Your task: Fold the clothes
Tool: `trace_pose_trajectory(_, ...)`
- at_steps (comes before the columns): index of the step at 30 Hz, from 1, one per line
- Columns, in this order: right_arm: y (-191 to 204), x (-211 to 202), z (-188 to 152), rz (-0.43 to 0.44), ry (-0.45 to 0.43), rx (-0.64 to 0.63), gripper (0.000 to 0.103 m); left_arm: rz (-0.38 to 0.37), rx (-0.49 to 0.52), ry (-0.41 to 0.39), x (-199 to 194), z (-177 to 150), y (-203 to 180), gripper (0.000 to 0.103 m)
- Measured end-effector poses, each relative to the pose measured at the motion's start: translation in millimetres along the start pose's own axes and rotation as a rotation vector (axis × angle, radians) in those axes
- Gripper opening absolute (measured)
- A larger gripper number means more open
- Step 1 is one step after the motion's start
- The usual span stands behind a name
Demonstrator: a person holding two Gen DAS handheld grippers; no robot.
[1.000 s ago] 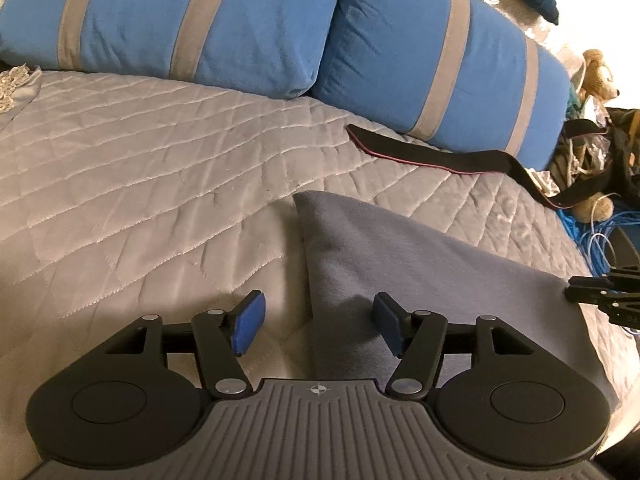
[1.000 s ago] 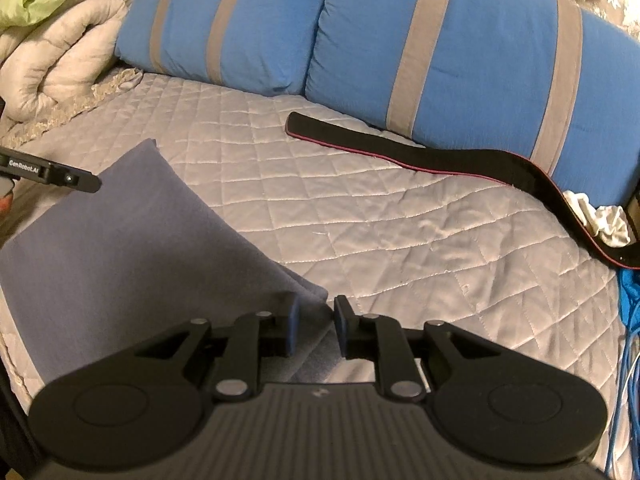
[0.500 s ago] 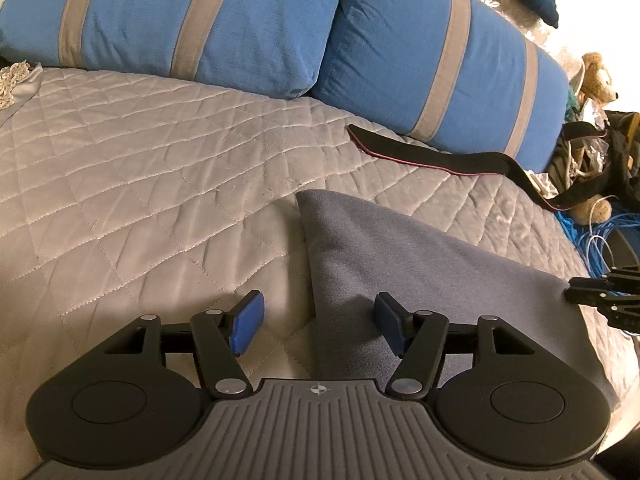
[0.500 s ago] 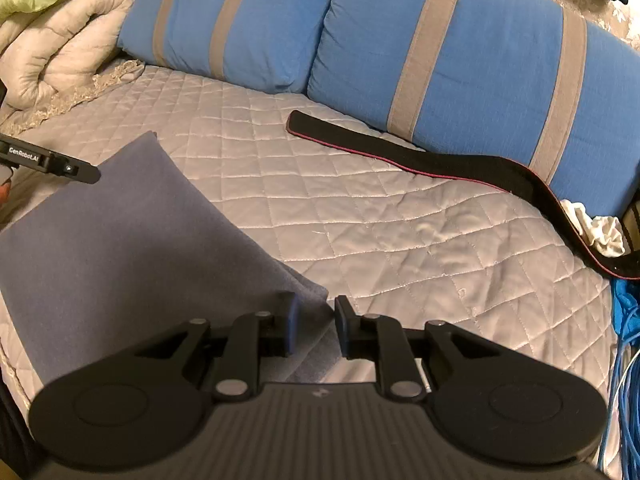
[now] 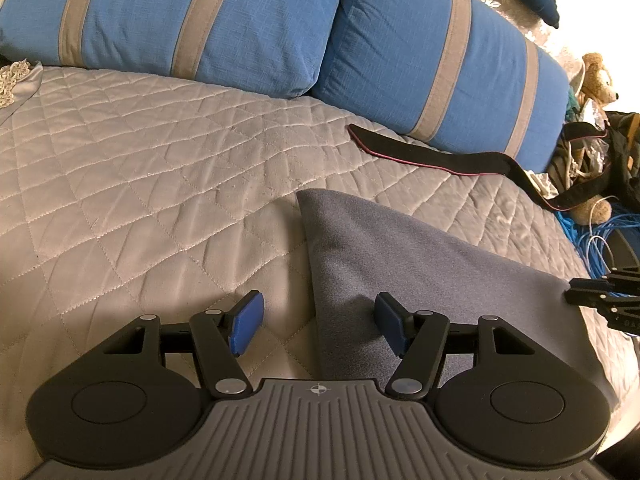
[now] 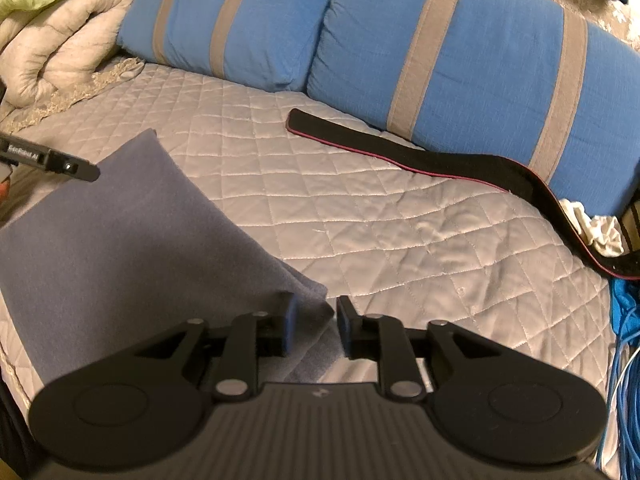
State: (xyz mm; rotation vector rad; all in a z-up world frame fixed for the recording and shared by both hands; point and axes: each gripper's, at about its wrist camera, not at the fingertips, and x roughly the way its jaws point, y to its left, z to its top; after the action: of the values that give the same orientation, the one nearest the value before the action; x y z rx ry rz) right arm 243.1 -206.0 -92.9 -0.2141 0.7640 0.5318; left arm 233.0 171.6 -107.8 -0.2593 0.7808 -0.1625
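Straddling grey cloth (image 5: 420, 264) edge, left fingers (image 5: 246, 322) spread

Cloth (image 5: 420, 264): plain grey-blue.
Quilt (image 5: 160, 184): pale grey, diamond stitching.
Pillows (image 5: 208, 20): blue, grey stripes; behind the quilt.
Strap (image 6: 440, 156): black, red edging.
Cables (image 6: 624, 344): blue.
Finger pads (image 5: 246, 322): blue.

It was a home bedroom. A quilted grey bedspread (image 5: 160, 184) covered the bed, with two blue striped pillows (image 5: 192, 20) at the far side. A teddy bear (image 5: 596, 80) sat far right, a rolled duvet (image 6: 52, 48) far left.
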Motion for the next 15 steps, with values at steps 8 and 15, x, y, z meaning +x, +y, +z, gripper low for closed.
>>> trace_pose_trajectory(8,-60,-11,-1,0.168,-0.002,0.422,0.103,-0.104,-0.065,-0.038,-17,8,12,0.06)
trace_pose_trajectory(15,-76,16,-21,0.345,0.184,0.629,0.103,-0.184,-0.118,0.04,-9,11,12,0.072)
